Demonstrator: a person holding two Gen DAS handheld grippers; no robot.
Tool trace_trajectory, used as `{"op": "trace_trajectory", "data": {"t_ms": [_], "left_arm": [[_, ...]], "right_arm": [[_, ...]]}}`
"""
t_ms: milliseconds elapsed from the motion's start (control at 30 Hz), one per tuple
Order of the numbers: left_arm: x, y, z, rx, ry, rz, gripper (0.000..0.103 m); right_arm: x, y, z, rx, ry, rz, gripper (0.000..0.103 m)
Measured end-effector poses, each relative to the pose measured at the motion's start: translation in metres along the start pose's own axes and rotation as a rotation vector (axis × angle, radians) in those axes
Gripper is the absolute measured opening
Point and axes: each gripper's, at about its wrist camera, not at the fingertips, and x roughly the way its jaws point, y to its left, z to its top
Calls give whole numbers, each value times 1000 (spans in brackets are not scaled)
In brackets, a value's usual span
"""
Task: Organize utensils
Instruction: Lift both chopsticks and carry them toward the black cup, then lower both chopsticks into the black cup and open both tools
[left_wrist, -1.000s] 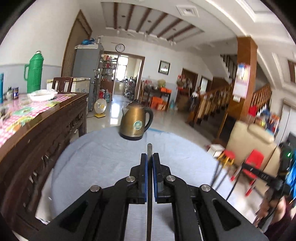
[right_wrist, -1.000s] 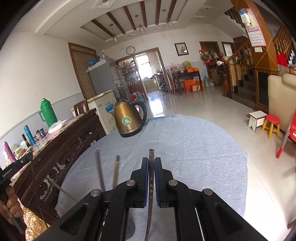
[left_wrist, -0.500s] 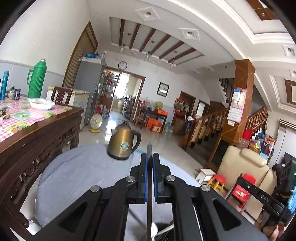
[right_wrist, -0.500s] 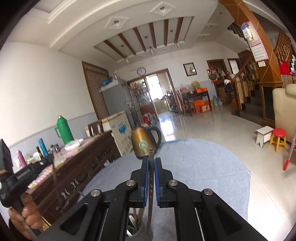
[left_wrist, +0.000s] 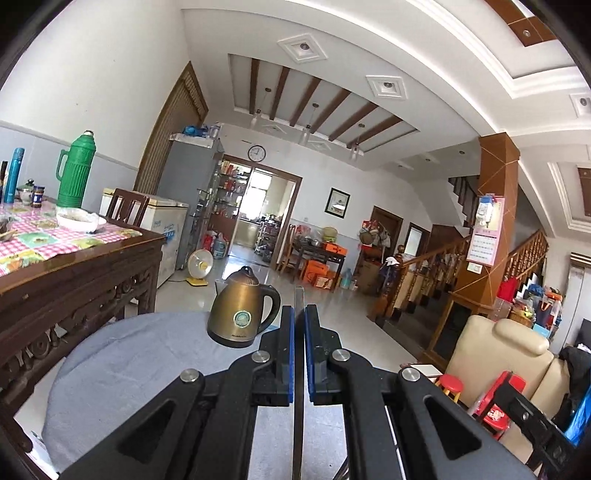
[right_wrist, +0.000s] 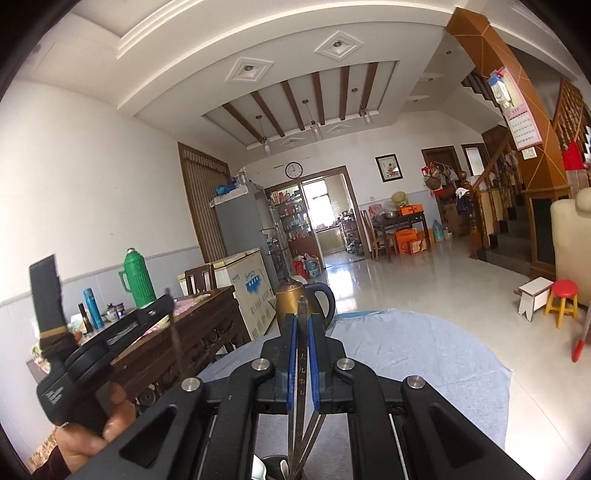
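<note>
A thin dark chopstick (left_wrist: 298, 354) is pinched upright between the blue pads of the left gripper (left_wrist: 299, 314), jaws clamped tight on it, tip poking up just right of the bronze kettle (left_wrist: 242, 308). The kettle is parked at the far edge of a round table under a grey-blue cloth (left_wrist: 122, 369), so it's used as the landmark here.

Over on the right wrist view, the right gripper (right_wrist: 303, 325) is clenched the same way on another chopstick (right_wrist: 301, 354), this one marked with gold characters down its side. Its top is lined up right in front of the kettle (right_wrist: 295, 301). A second stick is crossed against it lower down, and both ends are dropped into a dark holder (right_wrist: 273, 469) at the bottom edge, nearer the camera than the kettle; white spoon-like bits can be seen in there too, though it's mostly cut off.

Left of the kettle, the left gripper (right_wrist: 162, 306) is seen held in a hand (right_wrist: 92, 432), its stick dangling down. Further left of the kettle, a green thermos (right_wrist: 136, 278) is stood on a carved wooden sideboard (right_wrist: 207, 332).
</note>
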Motion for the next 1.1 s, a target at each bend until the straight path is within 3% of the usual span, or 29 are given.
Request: {"op": "trace_trajectory", "data": {"t_ms": [600, 1100], "left_arm": [[26, -4, -46, 16, 67, 88, 5], [13, -7, -58, 81, 104, 120, 5]], "right_arm": [[21, 1, -30, -16, 98, 36, 7], [31, 1, -45, -3, 176, 36, 7]]}}
